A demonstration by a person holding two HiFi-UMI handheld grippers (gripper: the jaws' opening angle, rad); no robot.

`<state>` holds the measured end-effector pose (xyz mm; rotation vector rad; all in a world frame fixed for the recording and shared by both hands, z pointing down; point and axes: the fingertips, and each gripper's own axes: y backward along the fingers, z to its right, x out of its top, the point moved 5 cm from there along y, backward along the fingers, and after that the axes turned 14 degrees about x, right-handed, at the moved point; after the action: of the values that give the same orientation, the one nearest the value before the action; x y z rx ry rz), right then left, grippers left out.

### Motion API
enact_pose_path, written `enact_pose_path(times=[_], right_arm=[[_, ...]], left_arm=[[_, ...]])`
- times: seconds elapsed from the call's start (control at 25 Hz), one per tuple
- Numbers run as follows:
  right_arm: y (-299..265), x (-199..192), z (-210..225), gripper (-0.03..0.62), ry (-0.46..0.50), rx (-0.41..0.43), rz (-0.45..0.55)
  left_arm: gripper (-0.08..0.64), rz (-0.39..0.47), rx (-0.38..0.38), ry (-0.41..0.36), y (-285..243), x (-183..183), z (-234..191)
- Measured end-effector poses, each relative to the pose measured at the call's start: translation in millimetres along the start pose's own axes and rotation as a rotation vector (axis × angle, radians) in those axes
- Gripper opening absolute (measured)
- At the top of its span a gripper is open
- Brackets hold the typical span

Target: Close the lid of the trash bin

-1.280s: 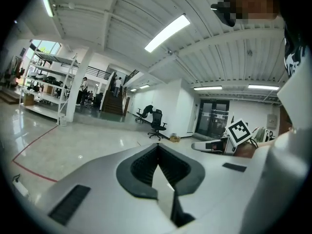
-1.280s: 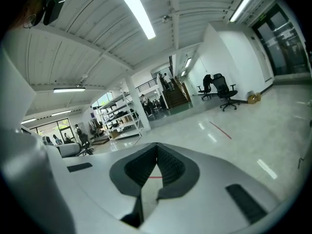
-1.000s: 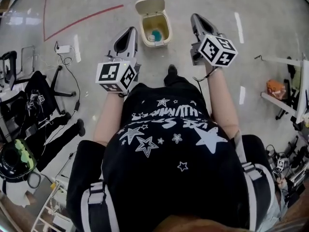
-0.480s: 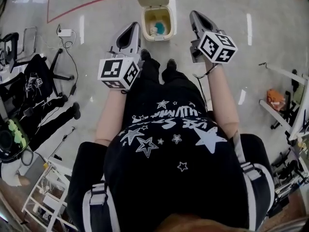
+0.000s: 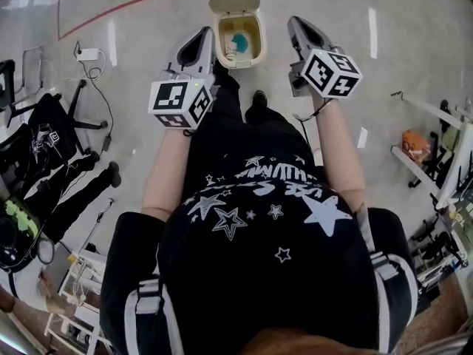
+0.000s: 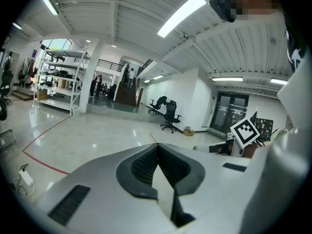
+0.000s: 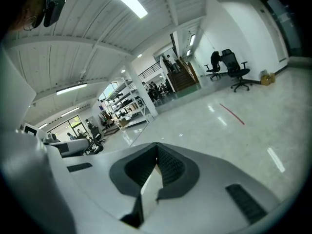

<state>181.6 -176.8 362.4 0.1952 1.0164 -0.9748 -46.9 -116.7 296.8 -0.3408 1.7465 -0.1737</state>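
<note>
Head view shows we have stepped closer: the trash bin (image 5: 240, 62) now sits between left gripper (image 5: 201, 43) and right gripper (image 5: 297, 26) (both with jaws together, holding nothing), its lid (image 5: 233, 2) still open.

I see a cream trash bin (image 5: 239, 63), matching cream lid (image 5: 234, 3), something teal (image 5: 238, 44) inside. Left gripper (image 5: 207, 31) and right gripper (image 5: 294, 21): grey, black-and-white square markers. Shirt (image 5: 259, 220) black, white stars. Floor (image 5: 414, 43) pale grey, red line (image 5: 126, 7).
</note>
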Motion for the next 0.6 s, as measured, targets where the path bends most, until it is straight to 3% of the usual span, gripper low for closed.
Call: enact_pose_path(times=[0.6], right_arm=[[-114, -14, 50, 0.006, -0.053, -0.096, -0.114]], left_arm=[[0.011, -0.155, -0.052, 0.028, -121, -32, -59]])
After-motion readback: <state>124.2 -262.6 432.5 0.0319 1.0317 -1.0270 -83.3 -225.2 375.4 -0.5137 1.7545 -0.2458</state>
